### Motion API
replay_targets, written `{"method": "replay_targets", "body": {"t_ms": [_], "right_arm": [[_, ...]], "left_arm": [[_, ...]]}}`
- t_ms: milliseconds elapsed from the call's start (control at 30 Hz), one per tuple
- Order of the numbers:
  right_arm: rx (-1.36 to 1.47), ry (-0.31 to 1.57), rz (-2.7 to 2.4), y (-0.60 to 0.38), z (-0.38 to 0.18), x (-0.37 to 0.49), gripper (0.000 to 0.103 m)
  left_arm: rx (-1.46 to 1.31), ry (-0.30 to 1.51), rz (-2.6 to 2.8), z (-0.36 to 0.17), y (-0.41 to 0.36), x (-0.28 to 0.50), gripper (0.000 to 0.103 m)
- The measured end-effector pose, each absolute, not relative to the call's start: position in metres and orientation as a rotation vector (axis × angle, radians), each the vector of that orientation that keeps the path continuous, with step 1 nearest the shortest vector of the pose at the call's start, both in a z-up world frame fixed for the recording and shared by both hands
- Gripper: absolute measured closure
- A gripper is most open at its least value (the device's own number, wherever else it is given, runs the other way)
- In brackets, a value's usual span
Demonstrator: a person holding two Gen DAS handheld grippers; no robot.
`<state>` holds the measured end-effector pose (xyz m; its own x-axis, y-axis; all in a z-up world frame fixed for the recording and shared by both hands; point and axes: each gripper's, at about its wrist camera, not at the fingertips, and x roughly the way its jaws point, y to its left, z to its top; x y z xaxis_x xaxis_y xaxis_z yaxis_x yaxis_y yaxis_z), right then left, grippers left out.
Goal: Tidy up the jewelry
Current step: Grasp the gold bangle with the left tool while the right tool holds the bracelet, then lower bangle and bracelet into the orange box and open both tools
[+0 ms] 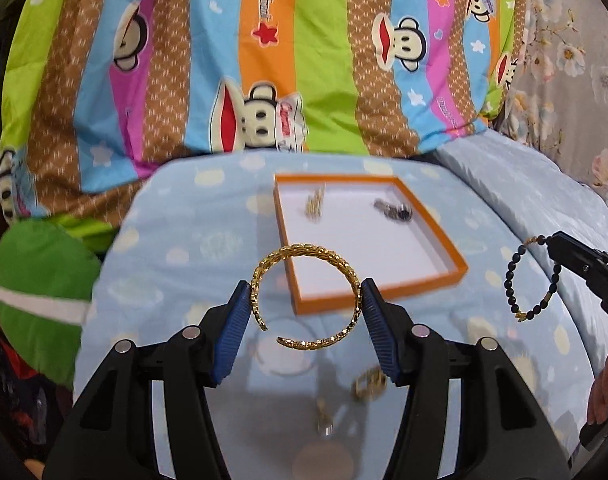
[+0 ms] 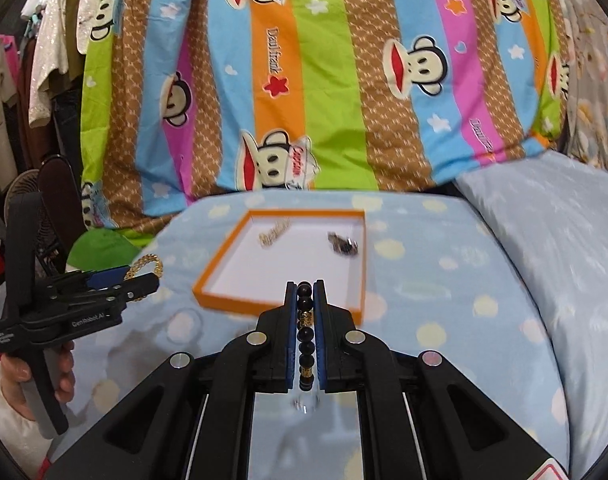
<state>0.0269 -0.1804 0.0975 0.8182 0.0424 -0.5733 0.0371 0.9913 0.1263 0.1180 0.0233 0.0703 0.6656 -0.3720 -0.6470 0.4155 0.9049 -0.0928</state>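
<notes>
My left gripper is shut on a gold open bangle, held upright above the light blue bed, just in front of the near left corner of the orange-rimmed tray. My right gripper is shut on a black bead bracelet, just short of the tray's near rim; in the left wrist view the bracelet hangs from it at the right. The white tray floor holds a small gold piece and a dark piece. The left gripper with the bangle shows at the left of the right wrist view.
A striped cartoon-monkey quilt rises behind the tray. A blue pillow lies to the right, a green cushion to the left. More small gold jewelry lies on the bed under my left gripper. Clothes hang at far left.
</notes>
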Motion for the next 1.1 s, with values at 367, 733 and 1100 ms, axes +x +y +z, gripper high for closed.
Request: {"method": "replay_targets", "body": {"t_ms": [367,733,1100], "right_arm": [[0.384,0.771,0.14,-0.208,0.047,0.17,0.096],[0.081,0.845,-0.086,-0.21,-0.007,0.194,0.095],[0.064,0.657,-0.107,-0.209,0.038,0.152,0.068]], "left_arm": [[0.102,0.805,-0.428,0.037,-0.052,0.227,0.049],[0.249,0.844,-0.397,-0.01,-0.076,0.246,0.048],[0.095,0.714,-0.377,0.027,-0.041,0.226,0.021]]}}
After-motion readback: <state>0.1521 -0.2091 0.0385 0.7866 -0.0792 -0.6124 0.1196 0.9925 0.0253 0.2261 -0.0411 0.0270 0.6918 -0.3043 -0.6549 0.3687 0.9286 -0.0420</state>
